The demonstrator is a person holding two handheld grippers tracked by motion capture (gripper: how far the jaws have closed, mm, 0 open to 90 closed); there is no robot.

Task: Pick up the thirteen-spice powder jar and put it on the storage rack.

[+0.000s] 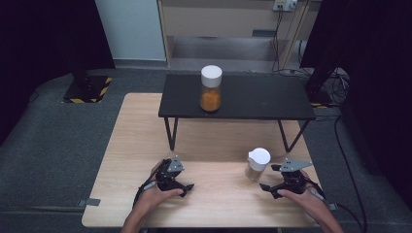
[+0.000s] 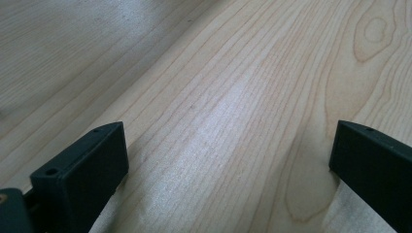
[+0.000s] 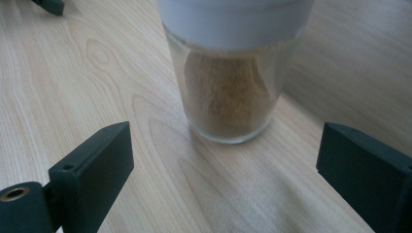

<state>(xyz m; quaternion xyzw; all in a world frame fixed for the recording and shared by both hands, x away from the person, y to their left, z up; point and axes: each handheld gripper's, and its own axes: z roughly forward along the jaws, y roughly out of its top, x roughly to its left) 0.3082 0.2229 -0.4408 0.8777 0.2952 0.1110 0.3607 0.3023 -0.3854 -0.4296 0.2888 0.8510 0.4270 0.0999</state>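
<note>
- Right tool [image 3: 223,160] gapes wide, brown-powder jar [image 3: 233,73] upright just ahead on the desk [image 1: 214,194], untouched.
- Left tool [image 2: 228,160] open, idle.
- Orange-powder jar [image 1: 211,89] well behind, atop the black shelf [image 1: 252,99].

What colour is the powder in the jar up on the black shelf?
Orange, seen best in the high view: jar, black shelf.
</note>
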